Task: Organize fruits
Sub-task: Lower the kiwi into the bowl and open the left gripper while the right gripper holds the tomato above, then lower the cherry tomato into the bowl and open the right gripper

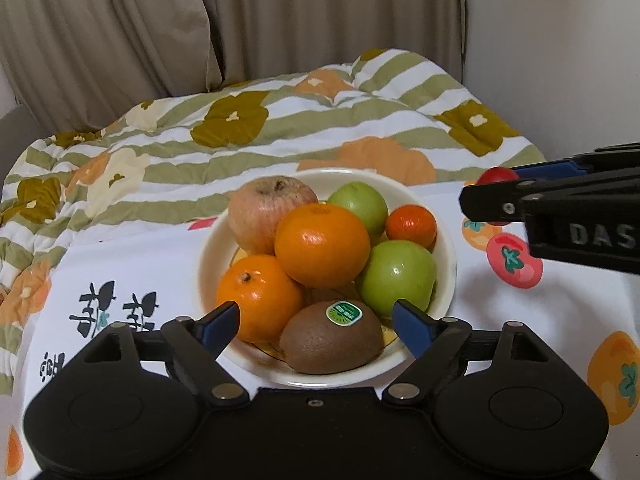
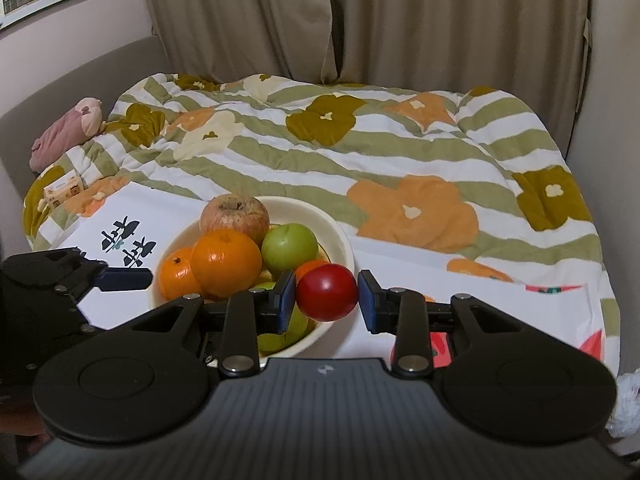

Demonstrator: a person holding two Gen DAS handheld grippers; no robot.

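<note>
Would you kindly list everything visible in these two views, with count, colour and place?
bowl: one, cream, on the white cloth.
oranges: two large, orange, left and middle of the bowl.
small orange: one, deep orange, bowl's far right.
green apples: two, in the bowl's right half.
reddish apple: one, at the back of the bowl.
kiwi: one, brown with a green sticker, front of the bowl.
red fruit: one, gripped beside the bowl.
quilt: one, flowered and striped, behind.
curtain: beige, at the back.
left hand-held gripper: open, at the kiwi.
right hand-held gripper: shut on the red fruit.
</note>
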